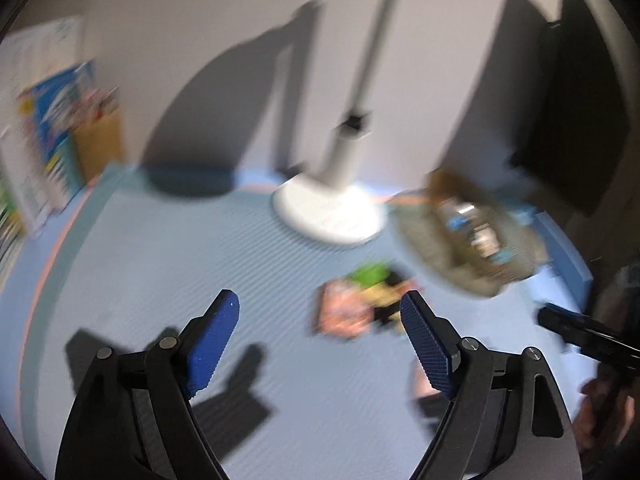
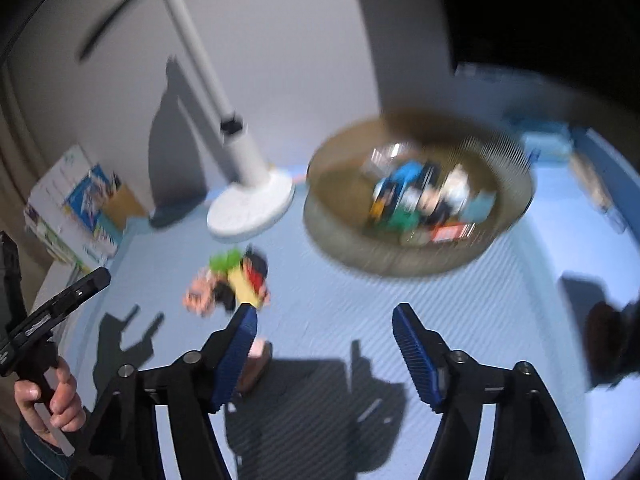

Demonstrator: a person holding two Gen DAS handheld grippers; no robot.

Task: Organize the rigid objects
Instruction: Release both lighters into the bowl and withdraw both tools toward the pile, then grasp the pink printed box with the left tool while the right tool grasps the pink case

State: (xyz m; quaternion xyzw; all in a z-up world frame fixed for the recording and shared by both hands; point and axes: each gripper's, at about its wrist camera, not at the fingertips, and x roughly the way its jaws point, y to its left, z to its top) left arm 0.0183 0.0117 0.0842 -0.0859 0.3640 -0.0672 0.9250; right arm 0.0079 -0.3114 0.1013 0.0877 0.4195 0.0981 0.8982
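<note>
Both views are motion-blurred. A small pile of loose objects lies on the light blue mat: a pink piece, a green piece and dark and yellow pieces. A round brown basket behind them holds several mixed items. My left gripper hangs open above the mat, the pile just ahead between its blue fingertips. My right gripper is open too, nothing between its pads, with the pile ahead to its left. A small pink object lies by its left finger. The left gripper and the hand holding it show at the right wrist view's left edge.
A white desk lamp stands at the back, its round base left of the basket. Boxes and printed packages lean at the far left against the wall. A blue box sits behind the basket at right.
</note>
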